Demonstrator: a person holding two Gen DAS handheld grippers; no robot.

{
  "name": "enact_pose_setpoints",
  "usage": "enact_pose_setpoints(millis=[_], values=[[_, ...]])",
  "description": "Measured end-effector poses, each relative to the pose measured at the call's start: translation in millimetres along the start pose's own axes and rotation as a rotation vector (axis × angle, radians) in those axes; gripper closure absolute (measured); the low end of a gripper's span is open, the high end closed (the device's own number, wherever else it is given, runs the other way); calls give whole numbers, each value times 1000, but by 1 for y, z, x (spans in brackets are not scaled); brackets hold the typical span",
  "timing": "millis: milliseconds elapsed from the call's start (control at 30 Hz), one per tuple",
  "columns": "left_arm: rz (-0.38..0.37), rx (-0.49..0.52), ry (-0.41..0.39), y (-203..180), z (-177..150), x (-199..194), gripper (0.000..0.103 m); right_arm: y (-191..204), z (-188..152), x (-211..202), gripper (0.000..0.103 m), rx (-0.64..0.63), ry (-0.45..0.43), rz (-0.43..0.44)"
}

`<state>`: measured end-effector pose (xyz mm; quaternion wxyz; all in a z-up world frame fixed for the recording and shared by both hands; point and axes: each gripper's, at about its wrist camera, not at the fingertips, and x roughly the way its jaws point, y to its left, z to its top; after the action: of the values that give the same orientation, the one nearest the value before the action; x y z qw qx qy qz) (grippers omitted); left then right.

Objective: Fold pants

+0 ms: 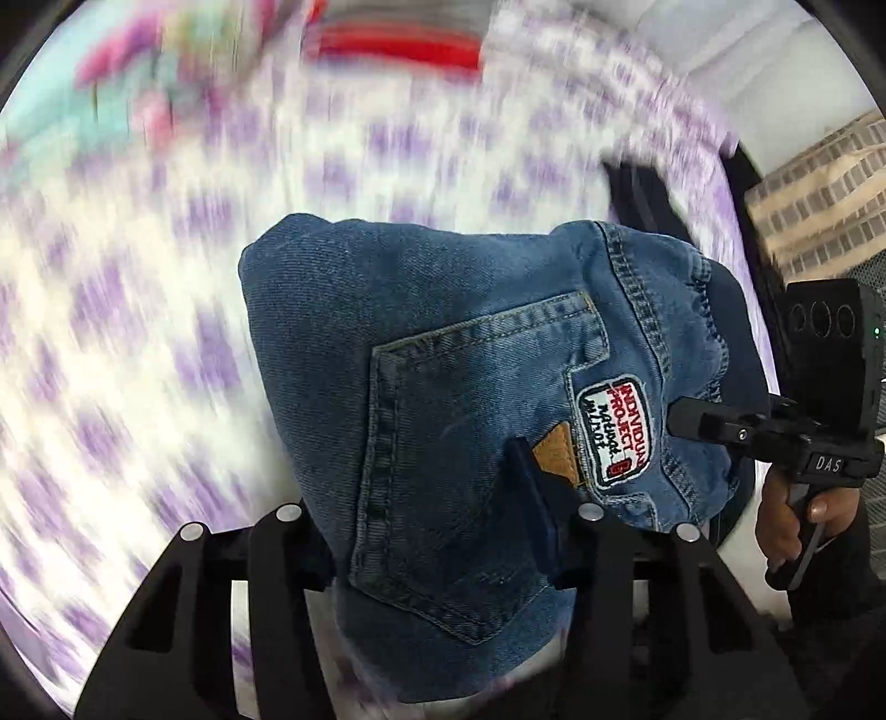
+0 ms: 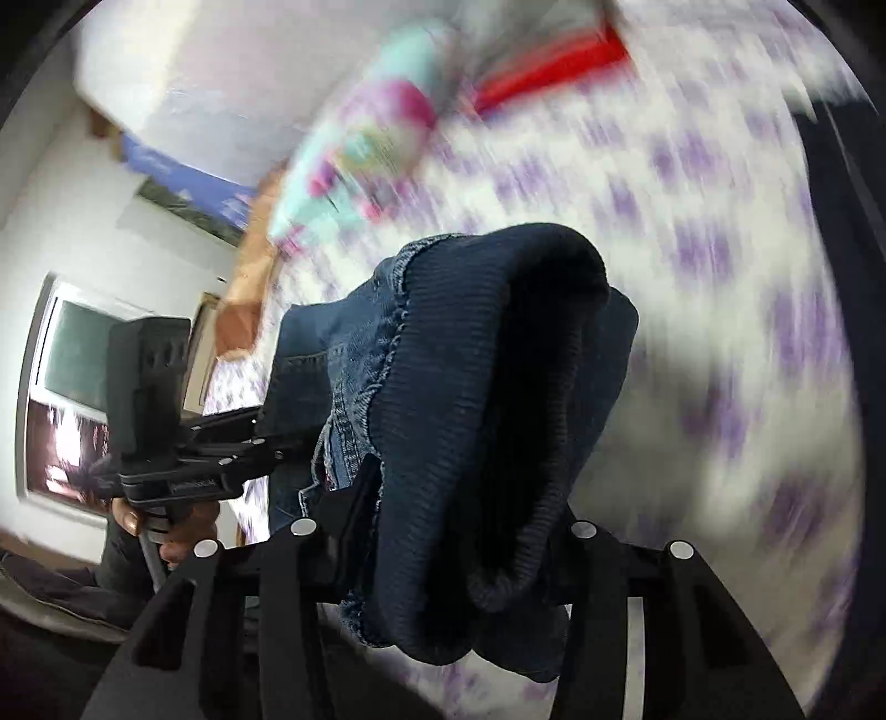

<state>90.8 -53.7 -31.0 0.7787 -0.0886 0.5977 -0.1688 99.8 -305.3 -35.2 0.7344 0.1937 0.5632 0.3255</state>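
Blue denim pants (image 1: 454,354) with a back pocket and a stitched patch (image 1: 612,437) hang bunched above the bed. My left gripper (image 1: 437,526) is shut on the denim near the pocket, and one dark finger (image 1: 534,493) presses into the cloth. In the right wrist view the pants' dark ribbed waistband (image 2: 487,387) fills the middle, with my right gripper (image 2: 459,531) shut on it. A hand (image 1: 786,526) holds the right gripper (image 1: 692,418) at the waistband edge. The left gripper (image 2: 260,437) reaches into the denim from the left side.
The bed sheet (image 1: 111,310), white with purple marks, lies blurred under everything. A colourful pillow (image 2: 376,133) and a red item (image 1: 398,50) are at the far end. A beige slatted basket (image 1: 819,205) stands at the right, and a window (image 2: 72,387) is on the wall.
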Motion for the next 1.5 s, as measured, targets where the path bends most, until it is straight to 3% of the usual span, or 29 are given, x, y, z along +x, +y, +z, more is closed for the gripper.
enact_pose_setpoints(millis=[67, 167, 233, 333, 400, 467, 600, 633, 667, 700, 733, 767, 800, 833, 1033, 1167, 1300, 1500], values=[[21, -7, -95, -7, 46, -22, 54, 9, 43, -17, 56, -73, -77, -6], [70, 7, -283, -16, 126, -51, 52, 28, 133, -45, 56, -237, -234, -47], [111, 34, -387, -18, 193, -64, 52, 35, 186, -53, 55, -297, -296, -76], [117, -17, -457, -3, 273, -72, 50, 38, 271, -54, 52, -352, -353, -104], [147, -19, -472, 2, 317, -63, 49, 28, 328, -46, 51, -338, -368, -121], [181, -21, -479, 16, 362, -45, 48, 16, 361, -34, 50, -325, -381, -145], [265, -48, -422, 45, 429, 30, 36, -45, 430, 20, 44, -185, -352, -183], [286, -70, -383, 55, 440, 54, 35, -60, 440, 42, 38, -148, -325, -234], [333, -79, -335, 65, 447, 81, 34, -85, 446, 70, 31, -113, -275, -352], [404, -94, -267, 77, 453, 116, 24, -98, 448, 85, 15, -94, -245, -415], [409, -124, -275, 84, 452, 131, 16, -118, 446, 98, 3, -68, -232, -454], [441, -167, -342, 88, 448, 136, 4, -128, 444, 99, 3, -55, -261, -421], [443, -165, -360, 88, 447, 137, 4, -141, 443, 98, 4, -25, -279, -332], [440, -151, -369, 88, 447, 137, 4, -146, 443, 98, 4, -11, -283, -312], [396, -129, -353, 98, 450, 131, 4, -132, 443, 96, 4, -51, -305, -330], [432, -128, -360, 79, 448, 121, 5, -105, 427, 73, 4, -90, -388, -434], [457, -105, -383, 56, 415, 98, 5, -59, 391, 33, 4, -202, -516, -560], [457, -84, -440, 18, 344, 54, 5, -3, 327, 3, 4, -294, -564, -678]])
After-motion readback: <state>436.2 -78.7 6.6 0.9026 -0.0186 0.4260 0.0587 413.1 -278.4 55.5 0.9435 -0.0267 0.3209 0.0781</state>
